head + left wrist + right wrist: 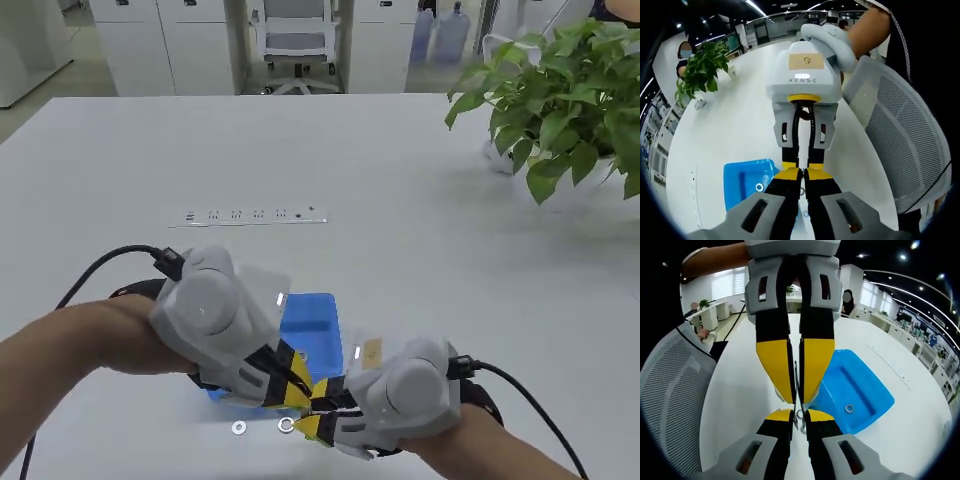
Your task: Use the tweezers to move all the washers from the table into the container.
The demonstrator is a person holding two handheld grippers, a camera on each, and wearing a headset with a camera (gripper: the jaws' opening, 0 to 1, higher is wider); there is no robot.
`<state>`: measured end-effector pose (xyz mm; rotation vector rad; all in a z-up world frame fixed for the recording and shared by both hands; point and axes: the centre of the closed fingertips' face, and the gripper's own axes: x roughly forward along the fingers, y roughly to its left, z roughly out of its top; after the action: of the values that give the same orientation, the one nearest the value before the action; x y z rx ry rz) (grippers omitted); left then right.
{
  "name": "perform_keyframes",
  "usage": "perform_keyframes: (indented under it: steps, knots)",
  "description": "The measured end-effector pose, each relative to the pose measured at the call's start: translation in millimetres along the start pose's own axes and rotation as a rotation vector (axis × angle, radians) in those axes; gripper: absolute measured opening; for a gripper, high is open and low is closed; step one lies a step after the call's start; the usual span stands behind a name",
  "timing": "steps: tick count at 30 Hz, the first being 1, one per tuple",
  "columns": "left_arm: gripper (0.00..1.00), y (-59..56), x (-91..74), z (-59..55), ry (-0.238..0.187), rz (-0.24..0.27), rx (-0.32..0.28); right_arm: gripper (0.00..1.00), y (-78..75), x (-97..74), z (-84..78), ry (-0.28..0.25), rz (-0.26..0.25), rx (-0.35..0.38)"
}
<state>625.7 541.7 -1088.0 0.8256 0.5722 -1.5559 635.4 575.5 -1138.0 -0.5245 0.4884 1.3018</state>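
Looking like a tweezers (pixel 796 385) handoff: left gripper (pixel 802 172) and right gripper (pixel 799 416) both pinch them, beside the container (pixel 875 400). Washers (pixel 238 428) sit on the table (pixel 400 200); an uneven squeeze could twist the tweezers loose.

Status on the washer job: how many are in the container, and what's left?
Done: one washer lies in the blue container. In hand: the left gripper and right gripper meet tip to tip beside it, both apparently shut on the tweezers; no transfer is under way. Left: at least the left loose washer and right loose washer on the table.
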Motion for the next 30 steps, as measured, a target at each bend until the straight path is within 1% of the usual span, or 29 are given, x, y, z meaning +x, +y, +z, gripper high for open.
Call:
perform_keyframes:
  steps: [4, 7, 10, 13, 19, 20, 21, 26, 30]
  knots:
    - [0.07, -0.5, 1.6, -2.8, 0.002, -0.004, -0.005, 0.12, 0.4, 2.8, -2.5, 0.007, 0.0, -0.002]
    - [0.07, 0.9, 0.7, -2.4, -0.007, 0.002, -0.012, 0.12, -0.9, 3.1, -2.0, 0.003, -0.003, 0.001]
    - [0.07, 1.6, -0.3, -3.3, -0.005, 0.003, -0.011, 0.12, -1.4, 3.1, -1.3, 0.003, -0.003, -0.001]
    - [0.07, 3.0, -2.4, -1.8, -0.017, 0.008, -0.018, 0.12, -2.6, 2.4, 1.2, -0.007, -0.006, 0.003]
    - [0.07, 4.9, -0.4, -4.7, -0.013, 0.01, -0.024, 0.12, -4.1, 4.9, -0.3, -0.001, -0.008, 0.001]
    - [0.07, 5.0, 0.9, -6.7, -0.008, 0.01, -0.025, 0.12, -3.8, 5.5, -1.4, 0.003, -0.006, 0.001]
    - [0.07, 5.1, 0.8, -4.7, -0.019, 0.009, -0.03, 0.12, -3.8, 5.7, -1.2, 0.001, -0.007, 0.002]
    - [0.07, 7.9, 1.5, -4.3, -0.024, 0.016, -0.028, 0.14, -2.5, 5.0, -3.2, 0.012, -0.008, -0.01]
    - [0.07, 10.4, 1.8, -4.7, -0.025, 0.018, -0.034, 0.15, -4.2, 5.0, -3.9, 0.013, -0.013, 0.017]
